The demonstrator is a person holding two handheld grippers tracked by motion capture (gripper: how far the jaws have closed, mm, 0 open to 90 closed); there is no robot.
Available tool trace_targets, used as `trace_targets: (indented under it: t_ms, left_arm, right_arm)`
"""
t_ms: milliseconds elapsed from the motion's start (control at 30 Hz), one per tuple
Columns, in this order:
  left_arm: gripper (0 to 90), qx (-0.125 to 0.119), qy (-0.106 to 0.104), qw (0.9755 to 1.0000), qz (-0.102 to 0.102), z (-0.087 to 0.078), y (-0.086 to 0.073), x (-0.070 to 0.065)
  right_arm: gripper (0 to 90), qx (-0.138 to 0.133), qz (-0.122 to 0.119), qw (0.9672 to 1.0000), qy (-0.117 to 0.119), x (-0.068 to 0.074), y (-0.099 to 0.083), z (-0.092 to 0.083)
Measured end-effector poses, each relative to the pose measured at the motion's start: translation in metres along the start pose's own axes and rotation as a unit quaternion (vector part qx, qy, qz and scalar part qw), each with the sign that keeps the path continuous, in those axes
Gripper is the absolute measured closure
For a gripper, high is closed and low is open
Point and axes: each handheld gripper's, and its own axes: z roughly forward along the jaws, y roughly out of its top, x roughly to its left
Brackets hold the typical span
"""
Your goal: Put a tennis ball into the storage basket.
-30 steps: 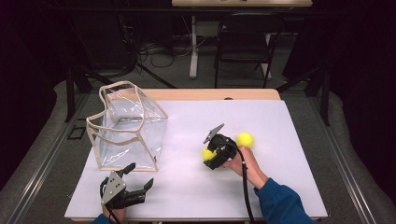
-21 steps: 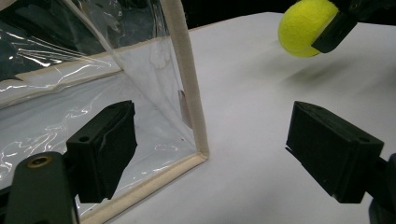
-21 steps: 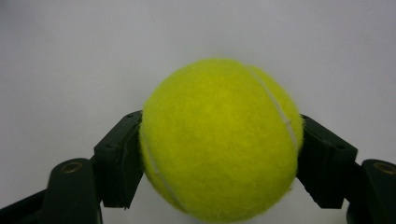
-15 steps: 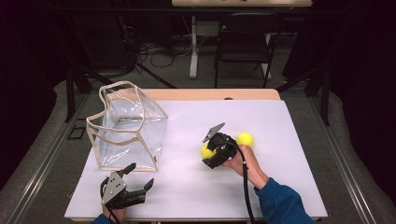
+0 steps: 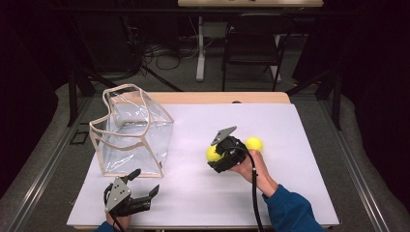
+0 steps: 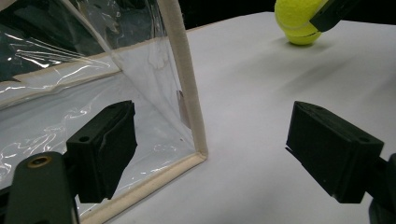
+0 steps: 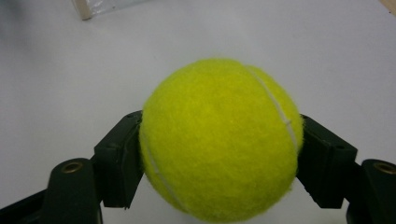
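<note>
Jaws of the right gripper (image 5: 216, 157) are pressed against both flanks of a fuzzy yellow-green tennis ball (image 5: 212, 153), pinching it just right of the middle of the high view. In the right gripper view the held ball (image 7: 219, 137) sits at the centre of the frame, its white seam curving down the right side, with a black pad tight against each side and the white table cover (image 7: 327, 56) behind it. A second yellow tennis ball (image 5: 254, 143) lies on the cover just to the upper right of that gripper in the high view, close to the person's right hand (image 5: 251, 166), whose blue sleeve (image 5: 290, 212) enters from the lower right corner.

The left gripper (image 5: 143, 191) sits at the lower left of the high view, jaws spread wide with nothing between them. In the left gripper view its two black pads stand far apart, one at the lower left and one at the lower right, and the cream-trimmed corner of a clear plastic tote bag (image 6: 187, 93) rises between them. The held ball (image 6: 299, 21) appears at the upper right of that view. In the high view the bag (image 5: 130, 130) stands upright in the left half of the frame, open at the top, well apart from both balls.
</note>
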Motion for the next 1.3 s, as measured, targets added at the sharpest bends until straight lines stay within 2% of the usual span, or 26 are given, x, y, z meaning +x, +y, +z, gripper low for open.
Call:
trace_targets:
  t_ms: [500, 700, 933, 1100, 1300]
  left_arm:
    - [16.1, 0.0, -0.002, 1.0, 0.002, 0.0, 0.0, 0.0]
    - [16.1, 0.0, -0.003, 1.0, 0.003, 0.0, 0.0, -0.001]
    - [16.1, 0.007, -0.009, 0.9999, 0.003, 0.001, 0.0, -0.001]
    - [16.1, 0.005, -0.009, 0.9999, 0.002, 0.001, 0.0, -0.001]
    - [16.0, 0.004, -0.009, 0.9999, 0.002, 0.001, 0.0, -0.001]
  right_arm:
    - [25.5, -0.039, 0.0, 0.9992, -0.009, 0.001, 0.003, -0.004]
    - [25.5, -0.064, -0.002, 0.9978, -0.013, 0.001, 0.005, -0.008]
    - [25.5, -0.075, -0.006, 0.997, -0.015, -0.001, 0.008, -0.009]
    - [25.5, -0.087, 0.006, 0.9962, -0.008, -0.002, 0.009, -0.007]
    - [25.6, -0.099, 0.001, 0.995, -0.012, -0.002, 0.013, -0.007]
